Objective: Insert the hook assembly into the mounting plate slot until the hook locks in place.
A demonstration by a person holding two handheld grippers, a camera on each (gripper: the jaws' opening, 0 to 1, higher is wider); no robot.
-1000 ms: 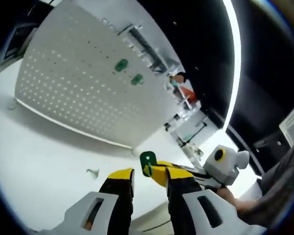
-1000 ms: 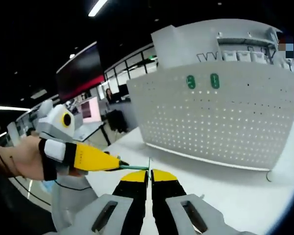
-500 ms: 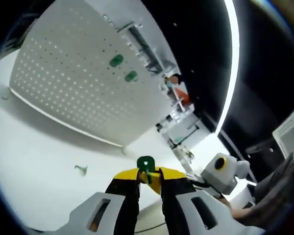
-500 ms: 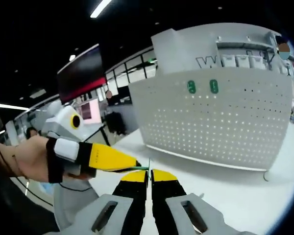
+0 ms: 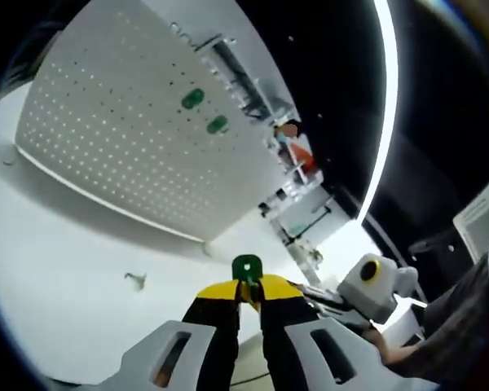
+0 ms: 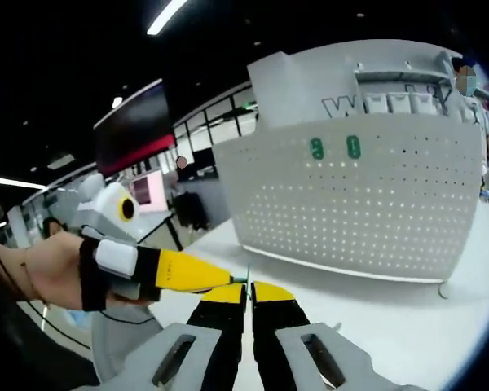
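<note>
Left gripper (image 5: 248, 291) clenched on the green hook (image 5: 246, 269), approx. at the piece's lower part; round green head sticks up just above the yellow fingertips (image 5: 218, 291). Right gripper (image 6: 248, 291) also pressed together, with a thin green edge of same hook (image 6: 248, 275) caught between the tips. In right gripper view, left gripper (image 6: 228, 279) comes in from the side, held by a hand (image 6: 41, 269), its yellow tip touching the right one at the hook.

White pegboard (image 5: 122, 122) stands upright on the white table (image 5: 57, 269), well apart from hook and beyond both grippers. Two green plates (image 5: 193, 98) fixed side by side high on pegboard, also seen in right gripper view (image 6: 354, 147). Small metal part (image 5: 134, 280) lies on table between pegboard and grippers, nearer the pegboard's bottom edge. Hook not touching the pegboard.
</note>
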